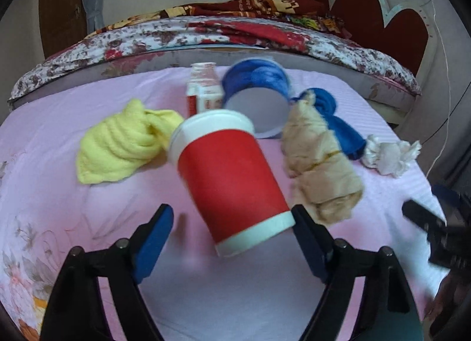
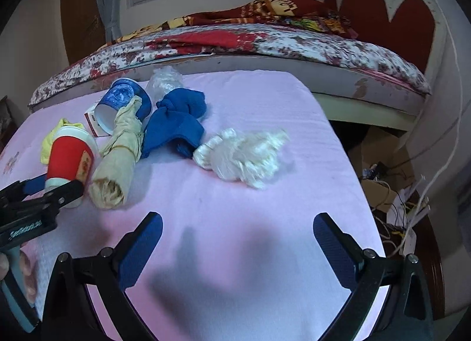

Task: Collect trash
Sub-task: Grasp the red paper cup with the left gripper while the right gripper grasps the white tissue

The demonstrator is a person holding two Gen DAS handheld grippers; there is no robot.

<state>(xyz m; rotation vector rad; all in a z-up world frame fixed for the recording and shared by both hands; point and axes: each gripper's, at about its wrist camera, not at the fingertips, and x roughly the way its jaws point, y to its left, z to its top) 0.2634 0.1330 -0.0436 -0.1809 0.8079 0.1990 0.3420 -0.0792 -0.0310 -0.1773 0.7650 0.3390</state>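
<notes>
A red paper cup with a white lid lies tilted on the pink tablecloth, lid pointing away. My left gripper is open around its white base. The right pad is close against the base and the left pad stands clear of it. The right wrist view shows the same cup at the left gripper's tips. My right gripper is open over bare cloth, nothing between its fingers. A crumpled white plastic bag lies ahead of it.
Beside the red cup lie a yellow cloth, a beige paper roll, a blue cloth, a tipped blue cup and a small carton. A bed stands behind. Cables and boxes lie beyond the table's right edge.
</notes>
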